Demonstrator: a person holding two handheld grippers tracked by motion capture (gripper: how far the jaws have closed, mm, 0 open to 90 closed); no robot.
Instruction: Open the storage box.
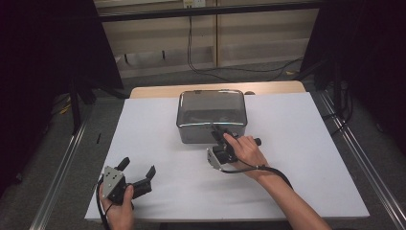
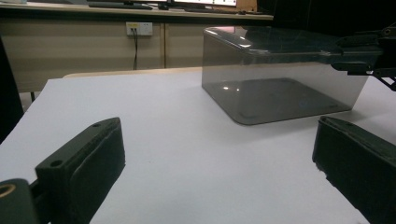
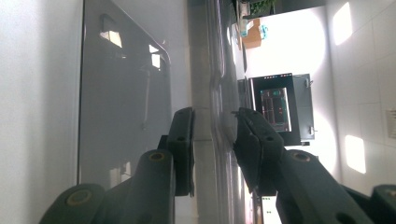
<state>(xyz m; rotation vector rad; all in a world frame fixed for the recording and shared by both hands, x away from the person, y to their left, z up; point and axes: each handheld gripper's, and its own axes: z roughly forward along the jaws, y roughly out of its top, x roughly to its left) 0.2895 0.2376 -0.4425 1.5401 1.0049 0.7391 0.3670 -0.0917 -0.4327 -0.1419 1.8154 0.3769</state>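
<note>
Lab: black curtains (image 1: 43,52), monitor (image 3: 275,102), rail-framed table (image 1: 297,158).

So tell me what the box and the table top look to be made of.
Box: likely smoked clear plastic, glossy; its base shows through the walls and lights glint on the top. Table top: a matte white sheet, perhaps paper or laminate, without glare; a pale wood-look edge shows behind.

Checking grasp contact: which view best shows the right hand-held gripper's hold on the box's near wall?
Right gripper view: its fingers straddle the smoky clear box wall. High view shows the right hand-held gripper at the near edge, hand covering. Left gripper view catches it at the frame edge.
</note>
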